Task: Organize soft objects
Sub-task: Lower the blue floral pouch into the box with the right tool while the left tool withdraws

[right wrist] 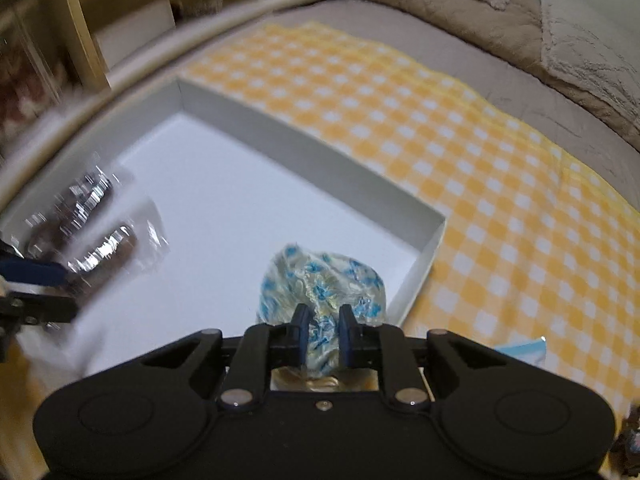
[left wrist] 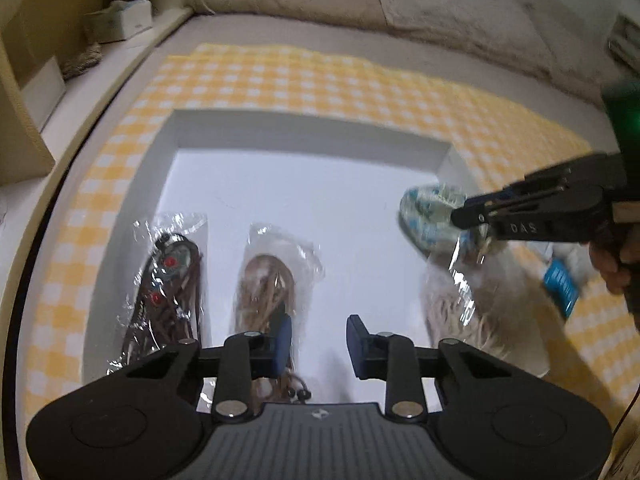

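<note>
The blue-and-white wrapped bundle (right wrist: 320, 292) hangs pinched between the narrowed jaws of the right hand-held gripper (right wrist: 323, 334), carried above the near right corner of the shallow white tray (right wrist: 304, 148), probably so it can be set down beside what is already sorted. Two clear-bagged items lie side by side on the tray's near left: a dark one with red spots (left wrist: 168, 284) and a brown one (left wrist: 268, 292). The left hand-held gripper (left wrist: 319, 346) hovers over them with jaws wide and empty. A fluffy pale item in plastic (left wrist: 460, 304) sits at the tray's right. The tray rests on a yellow checked cloth (left wrist: 320, 76) spread over a bed (right wrist: 420, 32), with pillows (left wrist: 452, 8) at the far side.
</note>
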Demonstrator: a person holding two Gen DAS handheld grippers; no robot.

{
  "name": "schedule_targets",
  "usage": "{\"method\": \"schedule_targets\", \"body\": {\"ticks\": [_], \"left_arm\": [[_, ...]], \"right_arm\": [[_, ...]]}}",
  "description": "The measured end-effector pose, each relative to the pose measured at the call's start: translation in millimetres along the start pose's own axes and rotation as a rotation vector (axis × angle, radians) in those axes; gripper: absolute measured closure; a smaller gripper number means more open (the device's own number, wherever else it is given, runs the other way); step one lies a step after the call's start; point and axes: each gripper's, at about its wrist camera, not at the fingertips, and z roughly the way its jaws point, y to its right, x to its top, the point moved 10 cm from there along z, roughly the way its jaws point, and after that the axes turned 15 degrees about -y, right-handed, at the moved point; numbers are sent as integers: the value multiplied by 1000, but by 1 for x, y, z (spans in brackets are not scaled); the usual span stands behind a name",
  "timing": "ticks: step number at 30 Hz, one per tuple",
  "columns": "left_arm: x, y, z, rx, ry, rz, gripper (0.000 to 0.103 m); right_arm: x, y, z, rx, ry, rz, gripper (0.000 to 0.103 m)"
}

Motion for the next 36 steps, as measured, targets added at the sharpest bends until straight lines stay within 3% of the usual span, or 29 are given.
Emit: {"method": "schedule_targets", "body": {"ticks": [9, 17, 27, 31, 36], "left_arm": [[-4, -13, 19, 36, -37, 0, 72], [-4, -10, 9, 2, -13, -16, 71], [-2, -2, -17, -9, 48, -22, 54], [-4, -13, -17, 31, 44, -41, 56], [-11, -29, 0, 65, -18, -48, 62]], "right_arm": [[9, 11, 9, -49, 49, 8, 81], [10, 17, -10, 33, 70, 95, 79], [3, 17, -45, 82, 121, 132, 73], [-3, 17, -55, 87, 137, 129, 73], [-7, 16, -65, 92, 149, 125, 73]]}}
